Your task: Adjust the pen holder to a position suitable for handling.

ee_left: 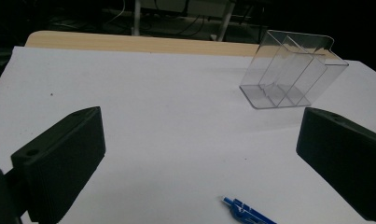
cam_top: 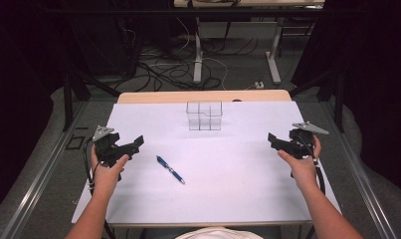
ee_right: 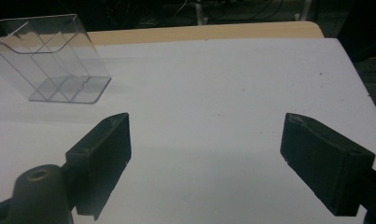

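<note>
The left gripper [cam_top: 131,145] hovers over the white table's [cam_top: 238,194] left side, jaws spread wide and empty, angled toward the blue pen [cam_top: 170,170] just to its right, seemingly lined up for a pick; the pen lies flat and diagonal on the bare surface, touched by nothing; behind it, near the far edge, stands a clear acrylic compartment holder [cam_top: 204,115], empty, probably where the pen belongs; the right gripper [cam_top: 276,141] waits well apart at the right side, jaws likewise parted and holding nothing.
</note>
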A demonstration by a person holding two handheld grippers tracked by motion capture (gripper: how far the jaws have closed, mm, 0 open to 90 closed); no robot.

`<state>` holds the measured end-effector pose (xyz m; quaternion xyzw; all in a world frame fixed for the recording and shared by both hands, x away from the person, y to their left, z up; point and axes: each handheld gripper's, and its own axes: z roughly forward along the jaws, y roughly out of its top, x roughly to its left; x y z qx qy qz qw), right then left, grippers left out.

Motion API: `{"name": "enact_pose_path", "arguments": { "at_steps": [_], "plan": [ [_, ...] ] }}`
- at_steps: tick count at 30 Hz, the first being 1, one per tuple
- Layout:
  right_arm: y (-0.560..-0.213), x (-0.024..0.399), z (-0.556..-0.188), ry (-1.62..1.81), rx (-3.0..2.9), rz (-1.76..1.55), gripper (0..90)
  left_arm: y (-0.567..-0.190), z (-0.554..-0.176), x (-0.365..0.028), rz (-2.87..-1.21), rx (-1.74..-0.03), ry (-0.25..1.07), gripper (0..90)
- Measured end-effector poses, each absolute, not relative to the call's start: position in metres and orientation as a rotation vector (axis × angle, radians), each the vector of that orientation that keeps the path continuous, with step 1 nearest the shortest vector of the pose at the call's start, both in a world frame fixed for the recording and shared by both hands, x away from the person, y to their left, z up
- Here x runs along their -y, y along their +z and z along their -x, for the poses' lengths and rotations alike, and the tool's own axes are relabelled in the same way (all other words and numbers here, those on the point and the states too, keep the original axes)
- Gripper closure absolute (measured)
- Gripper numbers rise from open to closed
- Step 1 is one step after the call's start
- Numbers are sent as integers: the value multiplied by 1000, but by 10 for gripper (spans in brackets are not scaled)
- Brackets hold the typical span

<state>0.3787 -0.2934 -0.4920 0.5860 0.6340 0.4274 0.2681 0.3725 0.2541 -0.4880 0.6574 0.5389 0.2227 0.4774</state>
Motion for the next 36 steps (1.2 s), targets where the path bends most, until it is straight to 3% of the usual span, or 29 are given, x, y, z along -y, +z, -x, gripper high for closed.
{"name": "enact_pose_path", "arguments": {
  "at_steps": [7,36],
  "plan": [
    [-490,290,-384,1135,-1724,-1600,230,-487,-372,-253,-1609,-1329,545,22],
    [-447,232,-435,1096,-1882,-1617,287,-487,-370,-257,-1594,-1350,555,34]
  ]
}}
